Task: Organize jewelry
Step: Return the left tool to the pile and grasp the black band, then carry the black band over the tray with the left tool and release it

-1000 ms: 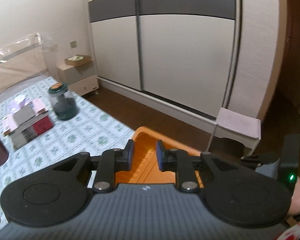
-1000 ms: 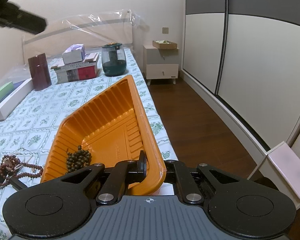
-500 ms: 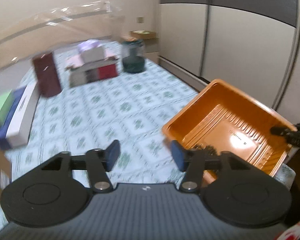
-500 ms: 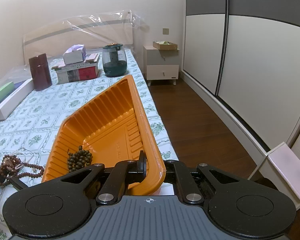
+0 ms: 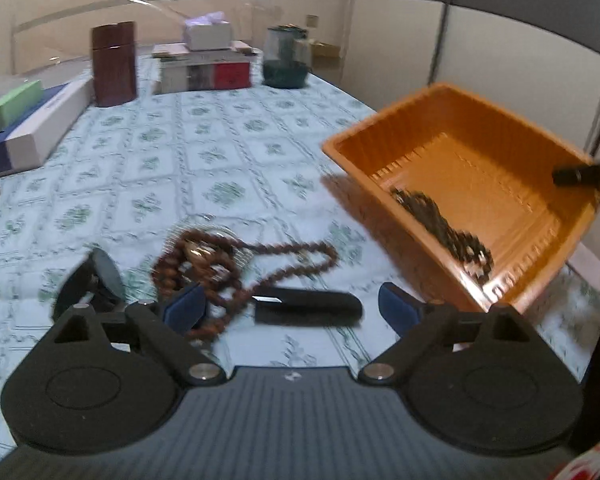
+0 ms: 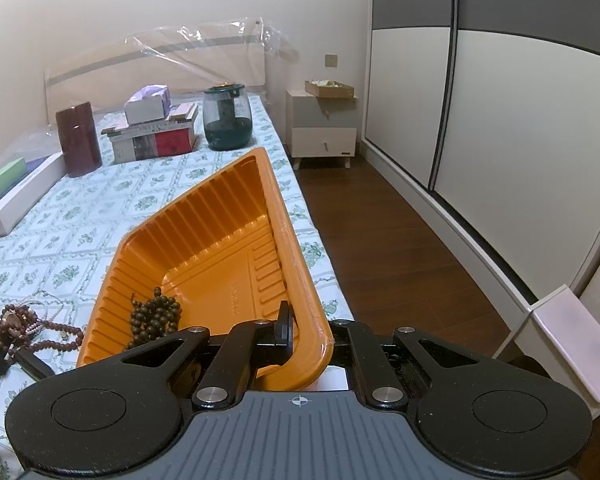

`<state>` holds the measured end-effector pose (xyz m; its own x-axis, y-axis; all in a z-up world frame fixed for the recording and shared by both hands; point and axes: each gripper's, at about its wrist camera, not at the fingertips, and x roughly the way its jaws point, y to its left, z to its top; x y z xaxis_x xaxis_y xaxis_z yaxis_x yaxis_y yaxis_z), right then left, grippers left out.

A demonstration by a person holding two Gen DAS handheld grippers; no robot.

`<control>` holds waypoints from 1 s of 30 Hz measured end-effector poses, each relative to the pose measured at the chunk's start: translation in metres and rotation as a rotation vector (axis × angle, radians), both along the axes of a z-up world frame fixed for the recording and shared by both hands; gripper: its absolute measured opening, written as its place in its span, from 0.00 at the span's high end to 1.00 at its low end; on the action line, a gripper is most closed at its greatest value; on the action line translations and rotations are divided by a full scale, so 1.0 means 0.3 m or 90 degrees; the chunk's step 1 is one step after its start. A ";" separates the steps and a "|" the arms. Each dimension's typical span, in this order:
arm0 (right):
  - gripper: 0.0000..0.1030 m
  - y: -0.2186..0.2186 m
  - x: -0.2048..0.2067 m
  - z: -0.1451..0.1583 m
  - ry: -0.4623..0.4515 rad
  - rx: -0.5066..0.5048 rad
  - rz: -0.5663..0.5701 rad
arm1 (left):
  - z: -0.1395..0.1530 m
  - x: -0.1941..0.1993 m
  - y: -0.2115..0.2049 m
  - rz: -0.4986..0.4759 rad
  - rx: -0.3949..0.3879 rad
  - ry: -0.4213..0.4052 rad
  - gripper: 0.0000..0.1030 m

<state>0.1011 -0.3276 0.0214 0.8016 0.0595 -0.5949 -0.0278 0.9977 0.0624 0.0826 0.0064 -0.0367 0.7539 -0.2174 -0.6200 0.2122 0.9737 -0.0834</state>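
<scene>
On the floral-sheeted bed point(image 5: 228, 152), a reddish-brown wooden bead necklace point(image 5: 236, 268) lies tangled. The left claw point(image 5: 292, 306), jaws just spread wide, holds nothing. The right claw point(image 6: 310, 330) pinches the ribbed orange plastic tray point(image 6: 228, 240), which contains dark beads point(image 6: 154, 316).

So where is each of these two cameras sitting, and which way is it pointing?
Left wrist: on the left gripper, looking down at the bed, reddish-brown beads and a black bar; its open fingers show.
Right wrist: on the right gripper, looking along the bed toward the wardrobe; its fingers are clamped on the orange tray.
Shared: tray, both bead strands, boxes, jar.
</scene>
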 end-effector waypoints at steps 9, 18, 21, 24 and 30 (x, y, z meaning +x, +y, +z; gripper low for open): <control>0.93 -0.004 0.003 -0.012 0.001 0.001 -0.001 | -0.076 0.045 -0.063 -0.022 0.036 0.009 0.10; 0.93 -0.002 0.002 -0.014 -0.001 0.001 -0.001 | -0.102 0.076 -0.078 -0.022 0.044 0.018 0.16; 0.93 -0.001 0.003 -0.015 0.000 0.000 -0.001 | -0.112 0.081 -0.084 -0.022 0.051 0.023 0.22; 0.93 -0.001 0.001 -0.014 -0.001 -0.001 -0.001 | -0.121 0.085 -0.081 -0.015 0.058 0.025 0.26; 0.93 0.000 0.001 -0.014 0.000 -0.002 -0.002 | -0.120 0.080 -0.078 -0.015 0.056 0.028 0.28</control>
<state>0.1013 -0.3276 0.0173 0.8022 0.0560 -0.5944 -0.0253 0.9979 0.0600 0.1065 -0.0171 -0.0728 0.7210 -0.1775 -0.6699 0.2326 0.9725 -0.0074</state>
